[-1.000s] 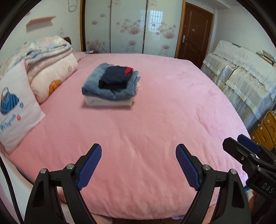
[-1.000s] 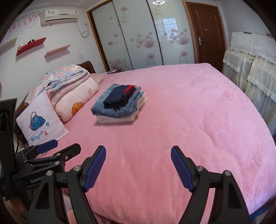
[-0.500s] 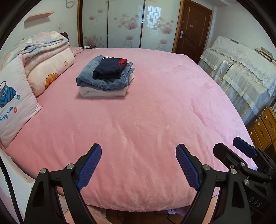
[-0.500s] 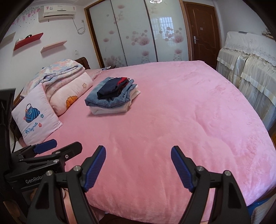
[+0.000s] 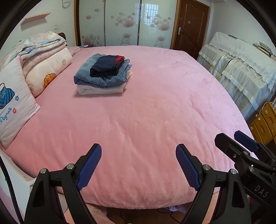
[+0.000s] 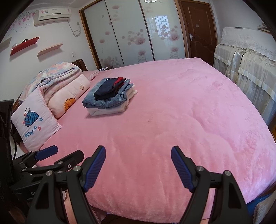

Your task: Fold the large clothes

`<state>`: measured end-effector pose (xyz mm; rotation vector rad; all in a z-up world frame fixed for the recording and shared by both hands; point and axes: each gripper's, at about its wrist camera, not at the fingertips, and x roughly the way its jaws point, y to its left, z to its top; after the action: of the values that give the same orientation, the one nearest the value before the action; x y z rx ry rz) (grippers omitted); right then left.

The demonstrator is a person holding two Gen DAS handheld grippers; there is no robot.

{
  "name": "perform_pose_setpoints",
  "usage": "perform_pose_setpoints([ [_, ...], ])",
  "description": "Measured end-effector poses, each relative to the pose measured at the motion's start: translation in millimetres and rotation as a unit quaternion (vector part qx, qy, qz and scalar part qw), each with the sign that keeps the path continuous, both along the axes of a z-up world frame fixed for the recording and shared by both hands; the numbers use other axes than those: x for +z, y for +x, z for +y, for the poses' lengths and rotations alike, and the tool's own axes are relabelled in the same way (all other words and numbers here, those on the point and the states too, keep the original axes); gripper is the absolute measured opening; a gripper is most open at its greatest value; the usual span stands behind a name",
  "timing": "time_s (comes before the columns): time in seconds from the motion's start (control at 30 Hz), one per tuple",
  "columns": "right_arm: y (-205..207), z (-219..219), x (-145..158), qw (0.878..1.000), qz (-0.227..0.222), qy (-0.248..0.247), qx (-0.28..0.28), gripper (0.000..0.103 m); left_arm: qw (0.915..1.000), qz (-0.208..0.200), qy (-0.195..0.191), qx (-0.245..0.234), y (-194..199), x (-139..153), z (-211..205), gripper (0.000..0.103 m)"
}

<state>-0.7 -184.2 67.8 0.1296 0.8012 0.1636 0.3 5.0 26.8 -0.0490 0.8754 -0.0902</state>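
White garment [image 5: 100, 89] at the stack's bottom — mostly hidden under jeans [image 5: 103, 75].

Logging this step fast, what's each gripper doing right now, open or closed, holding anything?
Left gripper: jaws open, holding nothing, over the pink bedspread.
Right gripper: jaws open, holding nothing, also over the bedspread.

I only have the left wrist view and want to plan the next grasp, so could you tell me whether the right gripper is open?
Observer: Yes, the right gripper is open, with nothing between its fingers.
Operator: Thank you. Is anything mounted high up, left of the wardrobe?
Observer: An air conditioner hangs there, beyond your view's top edge.
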Motion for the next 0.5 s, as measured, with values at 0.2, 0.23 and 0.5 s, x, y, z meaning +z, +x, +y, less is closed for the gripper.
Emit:
perform_pose_setpoints([
  [0.2, 0.0, 0.7, -0.9, 1.000, 0.001, -0.003, -0.001, 0.079, 1.0000, 0.002, -0.003, 0.001, -0.6, -1.3, 1.7, 0.087],
  [0.23, 0.1, 0.8, -1.3, 1.000, 0.001, -0.003, -0.001, 0.079, 1.0000, 0.003, -0.004, 0.001, -0.9, -1.6, 2.0, 0.087],
  [0.5, 0.4, 0.5, -1.9, 1.000, 0.002, -0.003, 0.000, 0.079, 1.0000, 0.004, -0.006, 0.002, -1.3, -2.3, 4.4, 0.087],
])
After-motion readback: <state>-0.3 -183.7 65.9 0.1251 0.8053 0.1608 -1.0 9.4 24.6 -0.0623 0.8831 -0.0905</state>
